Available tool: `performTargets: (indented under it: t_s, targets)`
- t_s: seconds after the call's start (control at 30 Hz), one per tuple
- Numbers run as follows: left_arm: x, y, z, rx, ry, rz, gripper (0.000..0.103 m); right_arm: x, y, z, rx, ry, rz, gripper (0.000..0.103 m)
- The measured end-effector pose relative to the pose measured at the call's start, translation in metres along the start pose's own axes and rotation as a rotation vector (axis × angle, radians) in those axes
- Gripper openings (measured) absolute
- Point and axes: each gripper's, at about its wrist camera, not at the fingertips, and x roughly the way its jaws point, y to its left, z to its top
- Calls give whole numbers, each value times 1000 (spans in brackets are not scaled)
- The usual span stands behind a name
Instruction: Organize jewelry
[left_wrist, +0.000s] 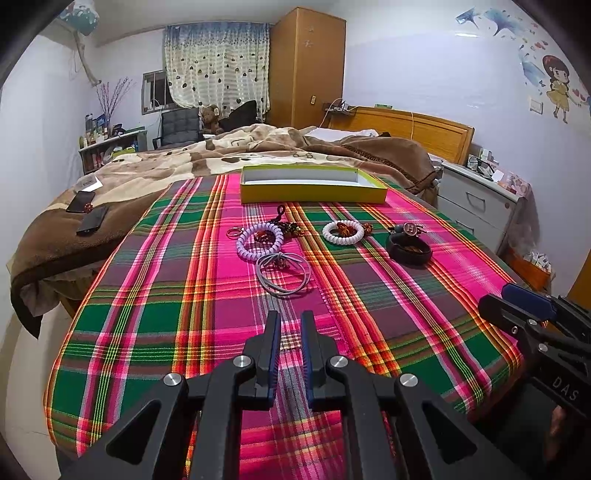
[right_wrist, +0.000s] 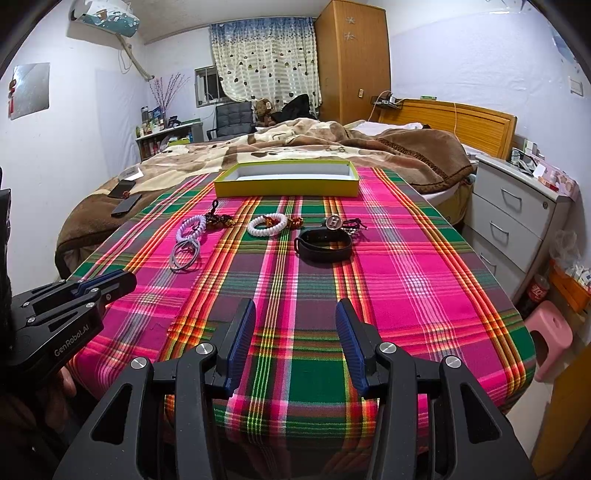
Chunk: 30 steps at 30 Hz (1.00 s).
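Both hand-held grippers empty over the plaid tabletop.
My left hand-held gripper sits narrowly parted, my right hand-held gripper gapes wide; bracelets lie before the yellow box.

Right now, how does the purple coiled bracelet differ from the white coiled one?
The purple coiled bracelet is pale lilac; the white coiled bracelet is plain white. The purple one looks a bit larger. The purple one lies to the left, touching the grey cord loops, while the white one sits apart from them, nearer the black band. Both are spiral coils lying flat on the plaid cloth, each with an orange-red charm.
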Motion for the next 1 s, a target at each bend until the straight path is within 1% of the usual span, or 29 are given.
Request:
performTargets:
  t_s: [1.0]
  targets:
    - [2, -1, 0, 9, -7, -5, 10, 4, 2, -4, -2, -6, -4, 46]
